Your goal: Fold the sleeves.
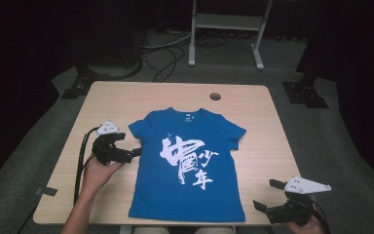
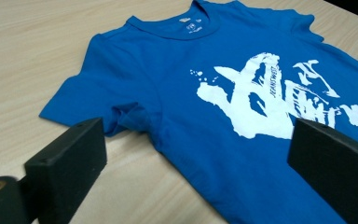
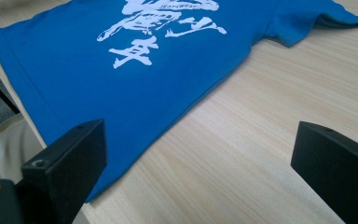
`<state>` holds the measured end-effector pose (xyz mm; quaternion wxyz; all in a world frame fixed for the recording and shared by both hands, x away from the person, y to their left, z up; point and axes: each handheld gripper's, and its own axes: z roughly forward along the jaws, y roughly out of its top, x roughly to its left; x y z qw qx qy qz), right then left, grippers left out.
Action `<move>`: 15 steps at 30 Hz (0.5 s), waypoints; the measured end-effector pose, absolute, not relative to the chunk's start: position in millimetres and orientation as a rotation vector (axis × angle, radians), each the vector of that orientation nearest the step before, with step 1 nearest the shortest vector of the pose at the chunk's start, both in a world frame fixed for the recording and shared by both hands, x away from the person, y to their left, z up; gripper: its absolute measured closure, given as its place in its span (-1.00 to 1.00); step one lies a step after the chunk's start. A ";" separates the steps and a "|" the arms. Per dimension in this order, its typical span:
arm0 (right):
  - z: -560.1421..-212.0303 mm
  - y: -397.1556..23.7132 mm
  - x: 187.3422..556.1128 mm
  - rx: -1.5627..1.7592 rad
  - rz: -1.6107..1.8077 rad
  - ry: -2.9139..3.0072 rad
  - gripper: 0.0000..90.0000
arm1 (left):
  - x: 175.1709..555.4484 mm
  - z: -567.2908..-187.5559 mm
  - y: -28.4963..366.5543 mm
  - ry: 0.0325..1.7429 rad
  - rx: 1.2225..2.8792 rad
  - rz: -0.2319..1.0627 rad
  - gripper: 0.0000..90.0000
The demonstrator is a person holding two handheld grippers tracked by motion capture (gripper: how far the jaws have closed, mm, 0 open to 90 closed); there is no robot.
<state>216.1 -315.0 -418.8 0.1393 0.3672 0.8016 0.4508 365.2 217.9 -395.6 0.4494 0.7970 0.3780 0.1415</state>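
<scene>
We see the blue T-shirt [image 1: 185, 165] lying flat, print up, at the centre of the frame on the wooden surface [image 1: 121, 97]. Our left gripper [image 1: 126, 152], jaws wide, sits just beside its sleeve at middle left. Our right gripper [image 1: 269, 197], also wide and holding nothing, hovers at lower right near the hem.

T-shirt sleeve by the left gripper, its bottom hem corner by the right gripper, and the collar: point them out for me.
sleeve [image 2: 81, 100], left gripper view, flat middle of the sleeve.
bottom hem corner [image 3: 98, 186], right gripper view, blue cloth at the corner.
collar [image 1: 185, 115], high view, neckline band at the label.
</scene>
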 end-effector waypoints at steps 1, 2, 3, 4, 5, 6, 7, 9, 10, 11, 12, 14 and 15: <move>-418.9 -314.9 216.0 1.061 1.302 2.318 -0.92 | 367.7 -395.6 217.5 0.939 1.983 0.347 -0.90; -419.0 -314.7 215.9 1.062 1.301 2.318 -0.92 | 367.7 -395.6 217.5 0.939 1.983 0.347 -0.90; -418.9 -314.6 215.8 1.061 1.301 2.318 -0.92 | 371.9 -395.6 216.5 0.941 1.983 0.346 -0.90; -418.9 -314.5 215.8 1.061 1.301 2.318 -0.92 | 374.3 -395.3 216.0 0.945 1.985 0.346 -0.90; -418.9 -314.5 215.8 1.061 1.301 2.318 -0.92 | 376.2 -395.5 215.9 0.943 1.984 0.356 -0.90; -418.9 -314.4 215.7 1.061 1.301 2.317 -0.92 | 377.7 -396.0 216.0 0.943 1.973 0.364 -0.90; -418.9 -314.4 215.7 1.061 1.301 2.317 -0.92 | 377.7 -396.0 216.0 0.943 1.973 0.364 -0.90; -418.4 -314.3 215.1 1.063 1.302 2.317 -0.92 | 382.9 -396.1 216.2 0.963 1.992 0.354 -0.90; -418.4 -314.3 215.1 1.063 1.302 2.317 -0.92 | 385.5 -396.3 216.2 0.965 2.002 0.357 -0.90; -418.2 -314.3 214.9 1.063 1.302 2.316 -0.92 | 390.2 -396.5 216.1 0.974 2.010 0.363 -0.90; -418.1 -314.3 214.9 1.063 1.304 2.316 -0.92 | 392.5 -396.3 216.3 0.976 2.014 0.368 -0.90; -418.0 -314.1 214.7 1.060 1.302 2.318 -0.92 | 395.4 -396.9 217.8 0.972 1.996 0.394 -0.90; -418.0 -314.1 214.7 1.059 1.303 2.318 -0.92 | 395.4 -396.9 217.8 0.972 1.996 0.394 -0.89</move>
